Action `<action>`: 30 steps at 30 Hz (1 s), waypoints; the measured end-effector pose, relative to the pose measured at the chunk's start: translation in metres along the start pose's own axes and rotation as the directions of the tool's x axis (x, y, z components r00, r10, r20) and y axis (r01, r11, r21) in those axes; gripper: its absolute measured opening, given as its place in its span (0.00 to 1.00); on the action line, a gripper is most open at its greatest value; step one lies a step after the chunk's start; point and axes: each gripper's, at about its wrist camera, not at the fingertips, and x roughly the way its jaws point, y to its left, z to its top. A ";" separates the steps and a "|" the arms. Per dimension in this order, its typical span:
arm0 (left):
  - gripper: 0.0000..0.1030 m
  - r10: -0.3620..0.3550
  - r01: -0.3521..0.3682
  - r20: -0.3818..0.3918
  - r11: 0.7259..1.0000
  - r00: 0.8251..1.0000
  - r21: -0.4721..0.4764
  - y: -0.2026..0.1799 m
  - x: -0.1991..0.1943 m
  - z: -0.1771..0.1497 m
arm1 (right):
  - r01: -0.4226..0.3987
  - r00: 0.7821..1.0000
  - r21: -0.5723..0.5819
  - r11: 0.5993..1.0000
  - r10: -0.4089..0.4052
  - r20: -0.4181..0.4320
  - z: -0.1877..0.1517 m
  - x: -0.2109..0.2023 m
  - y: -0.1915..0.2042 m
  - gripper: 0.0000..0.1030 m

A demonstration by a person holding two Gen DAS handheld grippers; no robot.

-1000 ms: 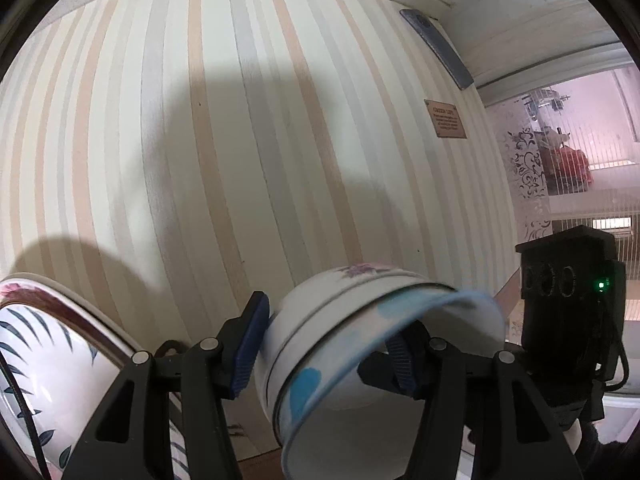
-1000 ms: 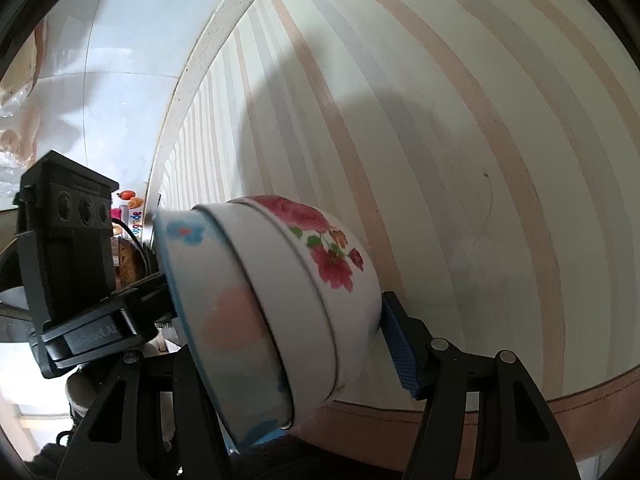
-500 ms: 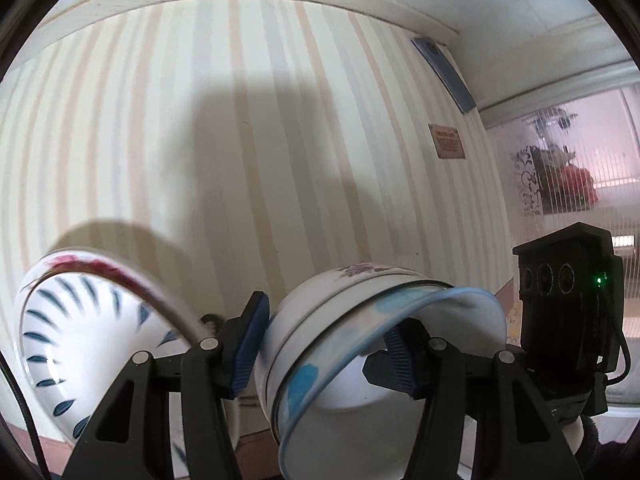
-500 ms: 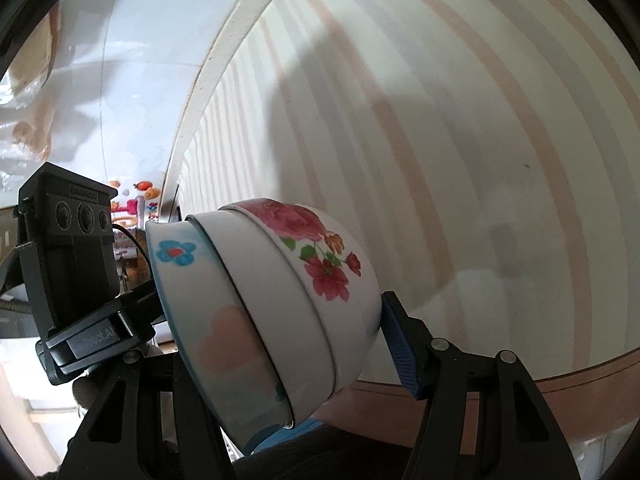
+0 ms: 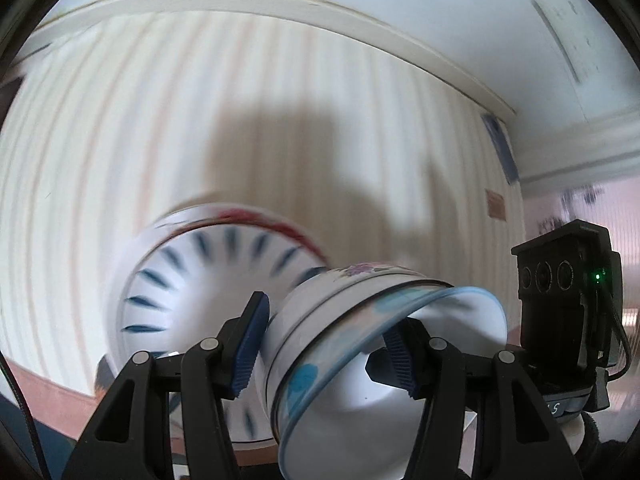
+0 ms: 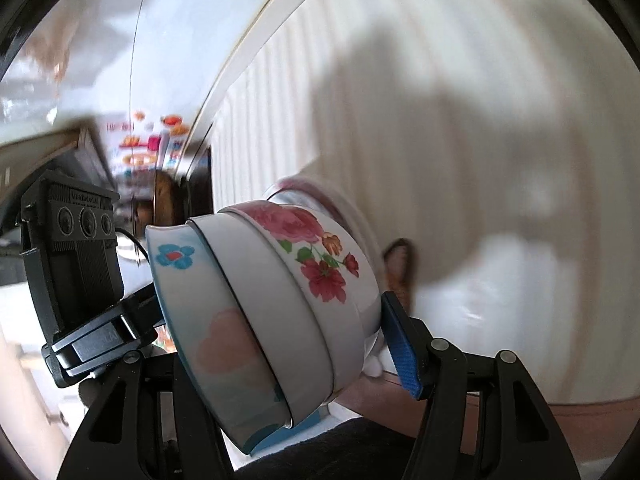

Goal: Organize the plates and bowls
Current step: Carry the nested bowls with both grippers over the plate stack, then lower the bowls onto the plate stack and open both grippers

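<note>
My left gripper [image 5: 324, 344] and my right gripper [image 6: 276, 340] are both clamped across the same nested stack of bowls [image 5: 372, 344], one from each side, and neither grip has altered over the last second. In the left wrist view one blue pad presses the stack's outer wall and the other sits inside the rim of the top bowl. In the right wrist view one blue pad bears on the flowered bottom bowl [image 6: 320, 256]; the other finger is hidden behind the stack.

I take the striped wall [image 5: 200, 128] as my landmark. What has changed most is my view of it: a second ago it filled both frames sharply, and now it is smeared with motion and its white top moulding [image 5: 280, 4] has come well down into the left view. Both hands have swung and rolled while carrying the stack in front of that wall.

Next in size, the bowl with blue leaf marks [image 5: 212, 300], standing against the foot of the wall, has slid from the far left edge of the left view to just beside the held stack. In the right view its blurred rim shows just behind the stack.

I judge that the stack is being brought to this bowl, to be nested with it. The stack is not yet set down.
</note>
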 end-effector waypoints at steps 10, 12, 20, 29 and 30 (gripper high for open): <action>0.51 0.018 -0.016 0.013 0.985 1.000 -0.169 0.073 -0.002 -0.015 | 0.015 0.991 -0.057 0.998 -0.023 -0.129 0.011 0.079 0.028 0.62; 0.51 0.014 -0.012 0.013 0.982 1.000 -0.190 0.082 -0.001 -0.016 | 0.020 0.989 -0.057 0.998 -0.028 -0.144 0.014 0.092 0.031 0.62; 0.51 0.007 -0.004 0.013 0.977 1.000 -0.212 0.092 0.000 -0.015 | 0.077 0.985 -0.096 0.992 -0.091 -0.147 0.022 0.107 0.049 0.62; 0.50 0.003 0.000 0.016 0.984 1.000 -0.181 0.093 -0.004 -0.012 | 0.111 0.984 -0.094 0.989 -0.122 -0.131 0.022 0.100 0.050 0.61; 0.50 0.007 -0.003 0.022 0.985 1.000 -0.175 0.092 -0.004 -0.012 | 0.115 0.984 -0.090 0.989 -0.126 -0.128 0.022 0.100 0.050 0.61</action>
